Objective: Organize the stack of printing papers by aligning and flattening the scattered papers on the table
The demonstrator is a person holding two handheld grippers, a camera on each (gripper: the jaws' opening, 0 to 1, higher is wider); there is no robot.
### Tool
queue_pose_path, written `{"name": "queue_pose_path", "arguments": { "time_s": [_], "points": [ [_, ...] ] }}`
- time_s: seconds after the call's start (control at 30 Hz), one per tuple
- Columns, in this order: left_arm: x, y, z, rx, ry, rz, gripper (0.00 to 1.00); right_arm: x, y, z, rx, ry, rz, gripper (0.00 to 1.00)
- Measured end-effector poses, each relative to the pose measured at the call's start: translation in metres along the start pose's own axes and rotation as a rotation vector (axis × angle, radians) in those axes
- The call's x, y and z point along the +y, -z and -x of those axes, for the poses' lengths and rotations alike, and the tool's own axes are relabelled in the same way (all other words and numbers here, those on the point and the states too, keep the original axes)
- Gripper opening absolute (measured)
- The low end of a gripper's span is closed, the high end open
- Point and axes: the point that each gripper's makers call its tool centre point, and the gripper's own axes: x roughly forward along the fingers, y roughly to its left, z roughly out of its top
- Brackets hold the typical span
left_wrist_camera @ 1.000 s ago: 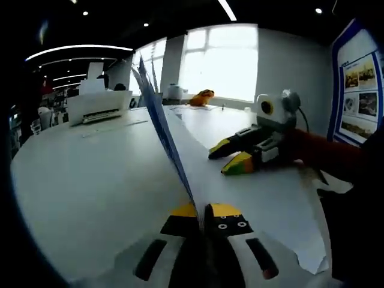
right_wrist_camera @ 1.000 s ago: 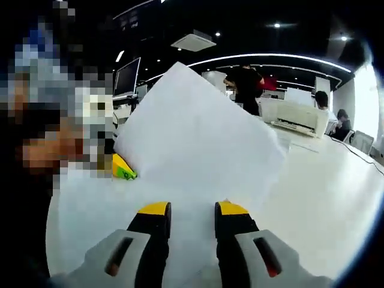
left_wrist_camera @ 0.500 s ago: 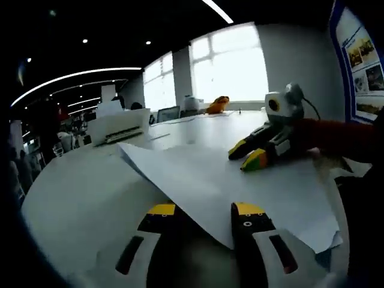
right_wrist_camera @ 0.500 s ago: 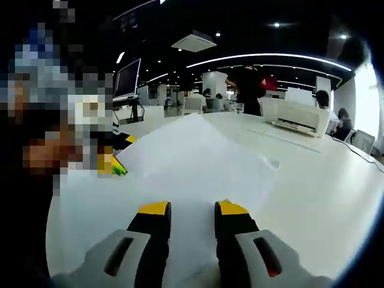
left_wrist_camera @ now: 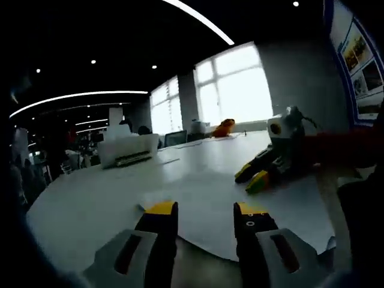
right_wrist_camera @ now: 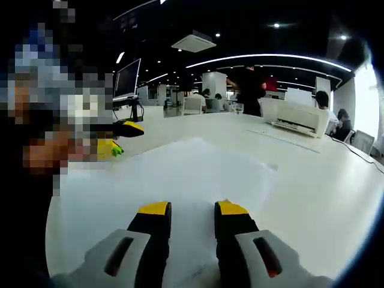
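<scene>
Matt white papers (right_wrist_camera: 198,168) — glossy smooth table (right_wrist_camera: 324,180).

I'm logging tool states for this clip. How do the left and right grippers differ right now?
The left gripper holds its fingers wider apart than the right gripper, whose fingers stand closer together. The left gripper sits at the near edge of the papers, while the right gripper reaches over the sheets. Both are open, hold nothing, and have yellow-tipped black fingers.

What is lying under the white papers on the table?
The papers lie flat on the white table, which shows around their edges. Whatever the sheets cover cannot be seen. The right gripper hovers above them, jaws apart.
</scene>
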Motion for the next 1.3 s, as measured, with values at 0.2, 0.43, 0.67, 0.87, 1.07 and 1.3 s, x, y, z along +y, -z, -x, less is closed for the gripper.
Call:
{"name": "queue_pose_path", "arguments": {
  "time_s": [0.2,0.43,0.67,0.87,1.07,1.3],
  "points": [
    [-0.004,0.022,-0.012,0.122,-0.004,-0.052,0.3,0.001,-0.001,0.001,0.0,0.0,-0.002,0.25],
    [-0.006,0.025,-0.01,0.133,0.011,0.028,0.28,0.0,-0.001,0.001,0.0,0.001,-0.004,0.25],
    [0.002,0.019,-0.006,0.105,-0.026,0.014,0.39,0.004,-0.008,0.005,-0.036,0.026,0.094,0.29],
    [0.002,0.018,-0.007,0.097,-0.031,0.006,0.39,0.0,-0.023,0.018,-0.14,0.05,0.102,0.29],
    [0.004,0.013,0.0,0.07,-0.031,0.004,0.39,0.002,-0.022,0.022,-0.143,0.05,0.087,0.31],
    [0.011,0.0,0.015,-0.016,-0.048,0.081,0.48,0.006,-0.02,0.036,-0.146,0.045,-0.011,0.34]
  ]
}}
